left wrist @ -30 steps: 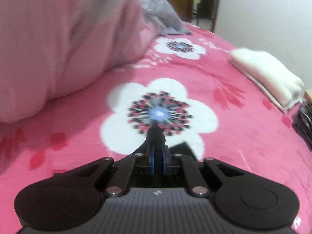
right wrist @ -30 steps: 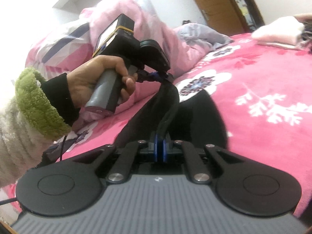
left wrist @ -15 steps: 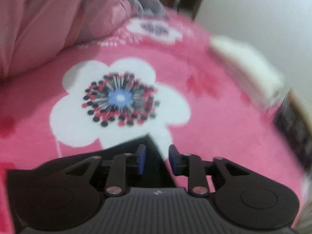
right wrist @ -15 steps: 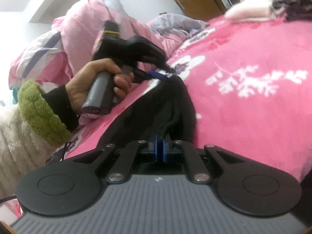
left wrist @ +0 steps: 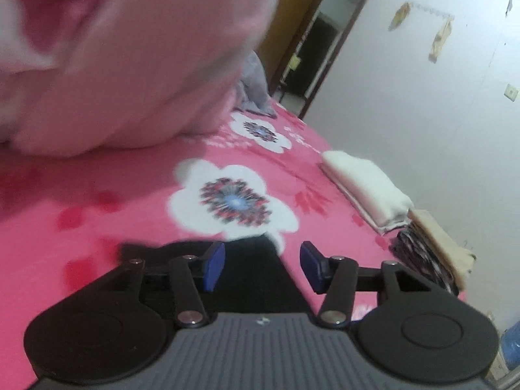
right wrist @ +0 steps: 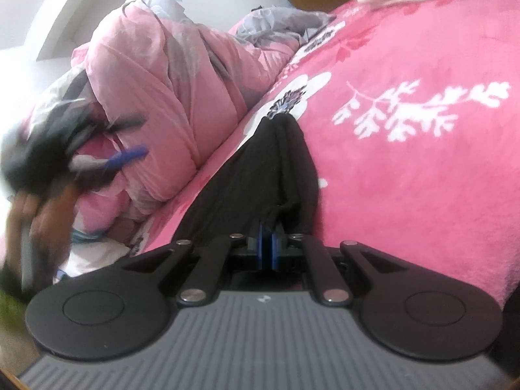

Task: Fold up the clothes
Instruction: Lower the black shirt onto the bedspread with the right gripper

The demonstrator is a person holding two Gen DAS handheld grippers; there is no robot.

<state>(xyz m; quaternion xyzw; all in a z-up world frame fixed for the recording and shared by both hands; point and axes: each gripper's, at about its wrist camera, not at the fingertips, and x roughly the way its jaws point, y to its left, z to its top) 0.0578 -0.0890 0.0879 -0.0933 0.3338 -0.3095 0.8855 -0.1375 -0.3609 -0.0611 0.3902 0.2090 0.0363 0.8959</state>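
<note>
A black garment lies stretched along the pink flowered bedspread. My right gripper is shut on its near end, the cloth bunched between the blue pads. In the left wrist view the same black garment lies flat under my left gripper, whose jaws are opening with nothing pressed between the blue pads. In the right wrist view the left gripper appears as a blur at the far left, held by a hand, away from the cloth.
A big pink quilt is heaped along one side of the bed. A folded white garment and a dark patterned pile lie at the bed's far edge by the wall. A doorway stands beyond.
My left gripper let go of the black garment's far tip, opened, and pulled back away from it. The cloth tip dropped onto the bedspread. My right gripper kept its hold and sank a little.
</note>
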